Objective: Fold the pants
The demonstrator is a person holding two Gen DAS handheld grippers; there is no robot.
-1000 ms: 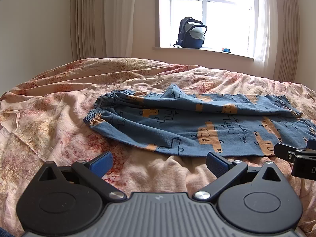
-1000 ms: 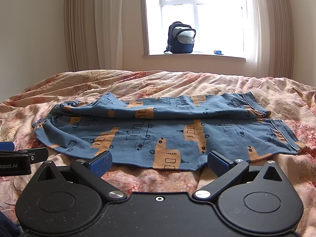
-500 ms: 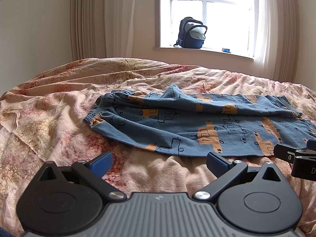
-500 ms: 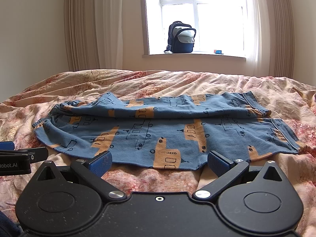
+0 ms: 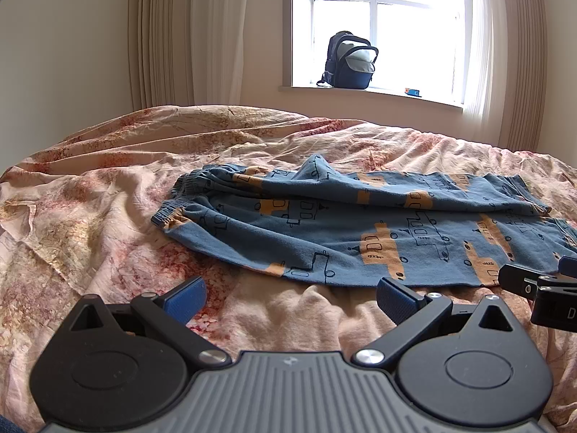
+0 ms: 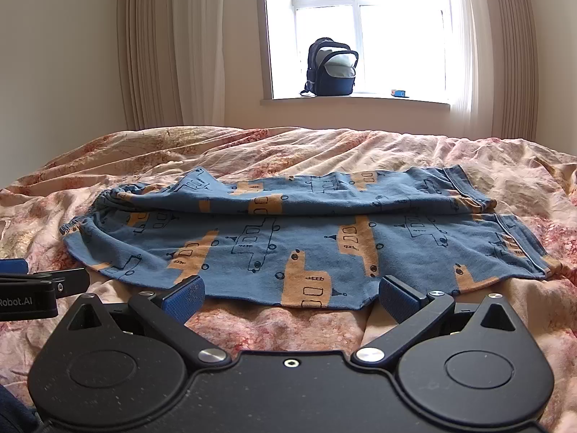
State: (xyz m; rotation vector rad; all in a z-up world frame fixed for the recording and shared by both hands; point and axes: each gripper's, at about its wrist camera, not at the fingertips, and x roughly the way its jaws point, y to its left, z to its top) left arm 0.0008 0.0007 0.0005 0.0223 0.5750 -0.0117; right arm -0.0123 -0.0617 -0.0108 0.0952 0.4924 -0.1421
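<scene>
Blue pants (image 5: 360, 231) with orange vehicle prints lie flat on the bed, folded lengthwise, waistband to the left and leg cuffs to the right; they also show in the right wrist view (image 6: 295, 238). My left gripper (image 5: 290, 297) is open and empty, just short of the pants' near edge, left of centre. My right gripper (image 6: 290, 297) is open and empty, its fingertips at the near edge of the pants. Each gripper's tip shows at the side of the other's view.
A floral pink and beige bedspread (image 5: 108, 216) covers the bed, wrinkled all over. A dark blue backpack (image 6: 330, 68) stands on the windowsill behind the bed. Curtains hang either side of the window.
</scene>
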